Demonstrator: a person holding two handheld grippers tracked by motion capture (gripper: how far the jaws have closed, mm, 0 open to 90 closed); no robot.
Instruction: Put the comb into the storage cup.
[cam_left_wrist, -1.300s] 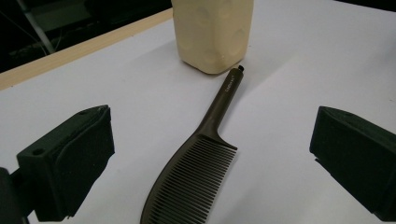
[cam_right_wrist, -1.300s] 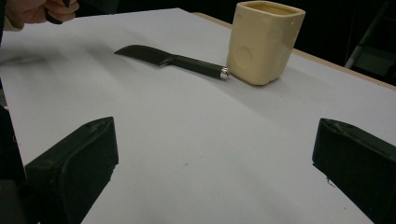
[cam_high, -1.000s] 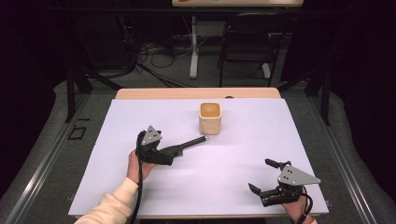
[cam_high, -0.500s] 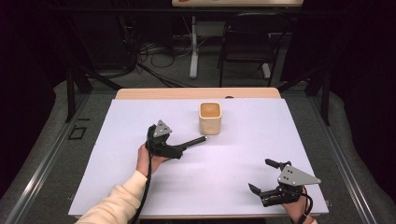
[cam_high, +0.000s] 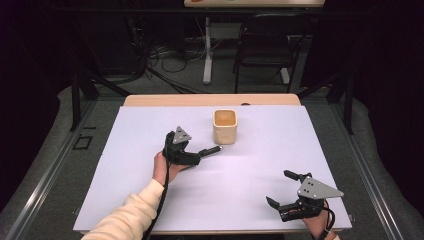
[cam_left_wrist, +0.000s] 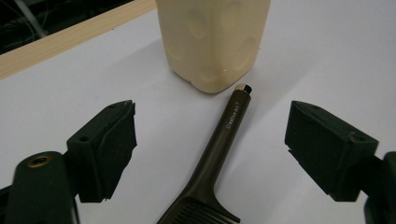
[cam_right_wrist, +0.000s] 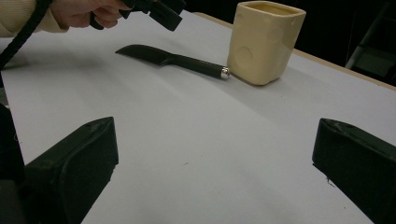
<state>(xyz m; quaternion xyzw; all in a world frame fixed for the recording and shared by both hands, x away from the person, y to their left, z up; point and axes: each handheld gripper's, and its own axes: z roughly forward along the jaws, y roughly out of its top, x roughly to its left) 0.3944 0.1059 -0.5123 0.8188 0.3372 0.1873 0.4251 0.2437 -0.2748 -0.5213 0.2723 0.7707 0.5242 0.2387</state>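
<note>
Hovering over the comb (cam_left_wrist: 212, 158) with its jaws spread wide and nothing between them, the left gripper (cam_high: 186, 151) is lining up for a grab, so the pick is not made yet. The comb is lying flat on the white table (cam_high: 120, 150), dark handle pointing at the cream cup (cam_high: 224, 125), its metal-capped tip just beside the cup's base, maybe touching, hard to tell. In the left gripper view the handle is running up between the two black jaws toward the cup, toothed end nearest the camera. Cup is standing upright and looks empty as far as its rim shows. Right gripper (cam_high: 292, 205) is sitting well apart from the cup, near the table's front edge, jaws likewise gaping and holding nothing; it is looking across at the comb (cam_right_wrist: 173, 58) and the cup (cam_right_wrist: 264, 39). Judging from this: approach is about done; closing on the handle, lifting, and probably dropping the comb into the cup are all left.
</note>
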